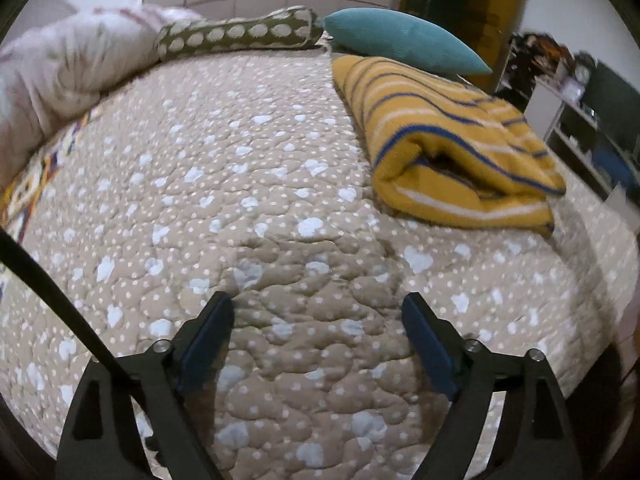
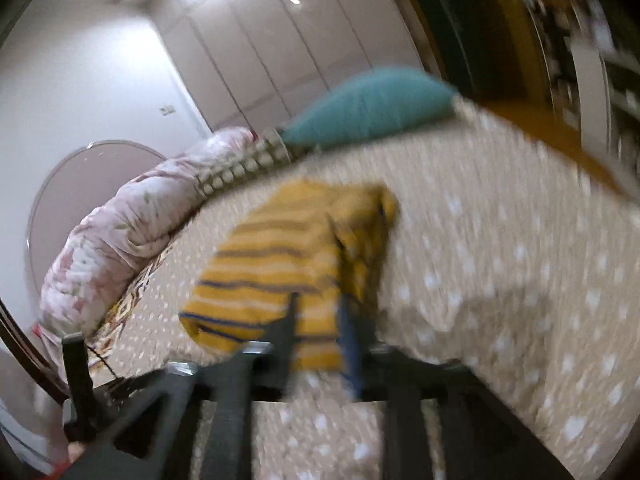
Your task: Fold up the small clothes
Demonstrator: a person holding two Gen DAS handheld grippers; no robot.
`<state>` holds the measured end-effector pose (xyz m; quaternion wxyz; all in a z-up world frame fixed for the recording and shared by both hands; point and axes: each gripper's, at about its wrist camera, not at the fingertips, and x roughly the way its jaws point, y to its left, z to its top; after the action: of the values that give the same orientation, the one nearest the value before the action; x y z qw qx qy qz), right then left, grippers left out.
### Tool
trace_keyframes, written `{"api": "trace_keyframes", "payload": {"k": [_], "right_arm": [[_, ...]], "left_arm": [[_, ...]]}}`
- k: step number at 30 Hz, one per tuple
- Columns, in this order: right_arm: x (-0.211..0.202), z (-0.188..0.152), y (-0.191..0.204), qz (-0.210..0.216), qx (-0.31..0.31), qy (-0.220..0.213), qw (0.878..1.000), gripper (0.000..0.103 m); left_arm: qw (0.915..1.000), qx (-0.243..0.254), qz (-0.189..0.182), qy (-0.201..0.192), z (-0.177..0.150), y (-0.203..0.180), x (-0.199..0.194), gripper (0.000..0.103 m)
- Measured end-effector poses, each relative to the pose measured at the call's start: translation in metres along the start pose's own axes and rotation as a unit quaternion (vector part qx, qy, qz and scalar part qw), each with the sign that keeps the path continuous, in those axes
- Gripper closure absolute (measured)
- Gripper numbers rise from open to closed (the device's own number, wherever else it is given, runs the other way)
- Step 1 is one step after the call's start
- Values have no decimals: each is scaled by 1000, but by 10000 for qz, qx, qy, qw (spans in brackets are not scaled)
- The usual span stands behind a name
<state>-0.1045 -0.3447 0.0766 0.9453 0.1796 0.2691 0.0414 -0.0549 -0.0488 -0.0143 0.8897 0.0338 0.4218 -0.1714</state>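
Left gripper (image 1: 318,312) spread wide, nothing between its blue-padded fingers (image 1: 428,344), poised low over the beige quilted bedspread with white dots and hearts (image 1: 248,184). Ahead and to the right, lying on that bedspread: the mustard-yellow knitted garment with blue and white stripes (image 1: 444,132), folded over into a thick bundle, its open end facing the camera. Well apart from the left gripper. Just behind the garment, a teal ribbed cushion (image 1: 400,38); beside that, an olive bolster with white ovals (image 1: 240,32); along the left edge of the bed, a bunched pale pink floral duvet (image 1: 60,68).

From the right wrist, heavily blurred: right gripper (image 2: 320,320) narrowed on a fold of the same yellow striped garment (image 2: 288,240), cloth showing between the two fingers (image 2: 350,340) and hanging below them. Seemingly pinched, though the blur hides how firmly. Rest of the garment spread out ahead on the dotted bedspread (image 2: 500,240). Behind it, the teal cushion (image 2: 372,106), the spotted bolster (image 2: 244,164) and the pink duvet (image 2: 132,228), with pale cupboard doors (image 2: 280,52) beyond the bed.
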Motion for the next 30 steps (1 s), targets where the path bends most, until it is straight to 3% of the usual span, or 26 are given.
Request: {"api": "trace_keyframes", "payload": {"k": [2,4,5,8,11,14,15,18,21,24,28,29,30], "right_arm": [[8,7,19,327,-236,-144,9991,24],[29,16,39,499,-267,167,9983,24],[46,22,51,705,-270,408,9963,28],[88,36,78,1084,-188,915,9897,75],[130,39,98,1683,93,1376,9760,79],[176,20,95,1797,558,1999,9616,82],[184,8,87,1854,827,2155,9552,92],[174,-17,72,2093,1073,2307,9442,96],[150,-22,69,1824,781,2378,9508,94],[121,10,59,1558,551,1704,9714,90],[118,48,25,1110,919,1089,9836,78],[123,50,14,759,913,1048,9874,75],[130,47,3,193,822,1131,9900,79]], "left_arm": [[9999,8,17,-109,-3,-2,0,13],[9998,-47,-77,-189,-6,-1,0,10],[9997,-48,-79,-239,-8,-1,-1,10],[9993,25,-36,-367,-11,-4,1,7],[9990,59,0,-452,-14,-7,0,5],[9988,45,-59,-486,-16,-6,-2,5],[9987,54,-79,-504,-17,-7,-3,5],[9983,73,-105,-573,-22,-8,-4,3],[9981,100,-58,-600,-24,-9,-4,0],[9980,107,-39,-616,-24,-10,-5,0],[9981,100,-21,-604,-23,-11,-5,0],[9982,97,-18,-593,-23,-10,-5,0],[9982,100,-19,-587,-23,-10,-5,0]]}}
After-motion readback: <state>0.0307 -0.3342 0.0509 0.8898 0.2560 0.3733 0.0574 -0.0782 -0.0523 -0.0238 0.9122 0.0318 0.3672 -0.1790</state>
